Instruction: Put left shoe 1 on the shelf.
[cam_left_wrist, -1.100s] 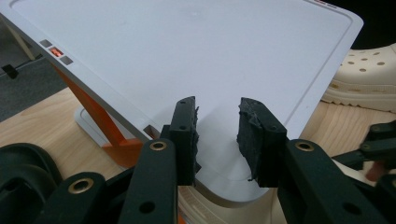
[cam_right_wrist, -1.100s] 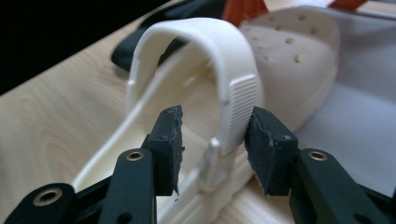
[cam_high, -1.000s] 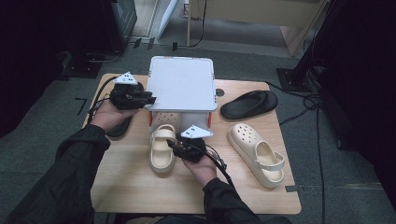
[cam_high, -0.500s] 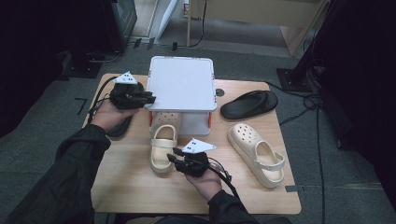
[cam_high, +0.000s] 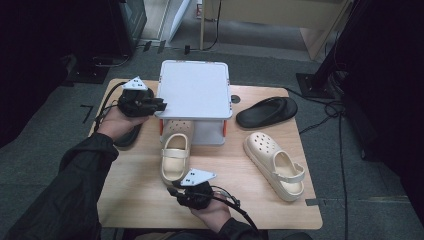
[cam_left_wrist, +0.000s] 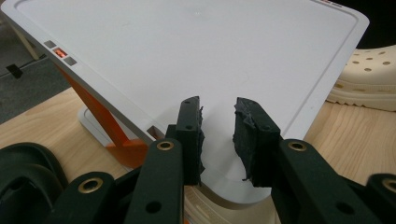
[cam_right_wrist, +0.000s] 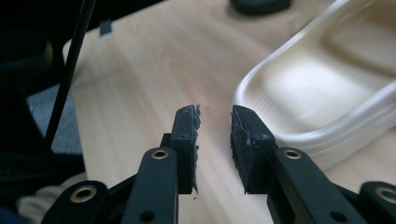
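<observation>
A white shoe rack (cam_high: 194, 92) stands at the table's back. One cream clog (cam_high: 175, 152) lies with its toe under the rack, and its mate (cam_high: 274, 165) lies to the right. My left gripper (cam_high: 161, 105) hovers at the rack's left edge, over the white top (cam_left_wrist: 187, 56). Its jaws have just been closing, a narrow gap is left, and nothing is between them. My right gripper (cam_high: 179, 194) is low near the table's front, just behind the near clog's heel (cam_right_wrist: 327, 93). Its jaws have also just been closing and stand slightly apart over bare wood, with nothing in them.
A black slipper (cam_high: 266, 111) lies at the back right, and another black slipper (cam_high: 127, 136) lies under my left hand. The rack has orange legs (cam_left_wrist: 100, 121). The wooden table (cam_high: 140, 200) has bare wood at the front left. Cables trail from both grippers.
My right hand has drawn back from the near clog toward the table's front edge. The left hand has stayed by the rack.
</observation>
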